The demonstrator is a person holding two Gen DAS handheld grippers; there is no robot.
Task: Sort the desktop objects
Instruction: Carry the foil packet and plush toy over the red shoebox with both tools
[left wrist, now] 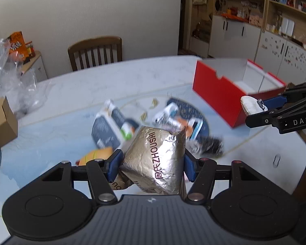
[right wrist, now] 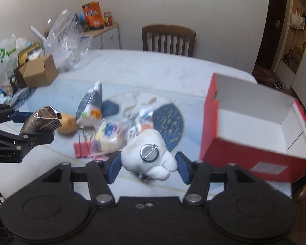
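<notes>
Left gripper [left wrist: 153, 163]: jaws closed on a crinkled silver foil snack packet printed "ZHOUSHI" [left wrist: 156, 161], held clear above the pale marbled surface [left wrist: 132, 73]. From the right wrist view the same gripper [right wrist: 37, 122] shows at far left, the packet [right wrist: 39, 121] seen end-on, dark and glossy.

Right gripper [right wrist: 148, 163]: jaws at mid-width around a white plush brooch with a round metal pin-back [right wrist: 150, 159]. The left pad touches the plush; at the right pad a slight gap seems to show, so a firm grip cannot be confirmed. From the left wrist view this gripper [left wrist: 259, 106] enters at right, the plush [left wrist: 251, 106] at its tips, just in front of the box.

Open red cardboard box with white interior [right wrist: 255, 122]: right side of the surface, tilted in both views, nothing visible inside. Also seen at [left wrist: 220, 94].

Loose pile, centre of the surface, blurred:
- dark grey and white pouch with a green patch [left wrist: 110, 126], left of centre;
- round orange-yellow item [right wrist: 67, 123], near left;
- clear-wrapped white and multicolour packet [right wrist: 108, 136], near centre;
- flat pink-red strip [right wrist: 82, 150], nearest edge of the pile.

Far left: small brown cardboard carton [right wrist: 40, 73], crumpled clear plastic bags [right wrist: 67, 38].

Beyond the surface: dark wooden slat-back chair [right wrist: 168, 38] against the wall.
</notes>
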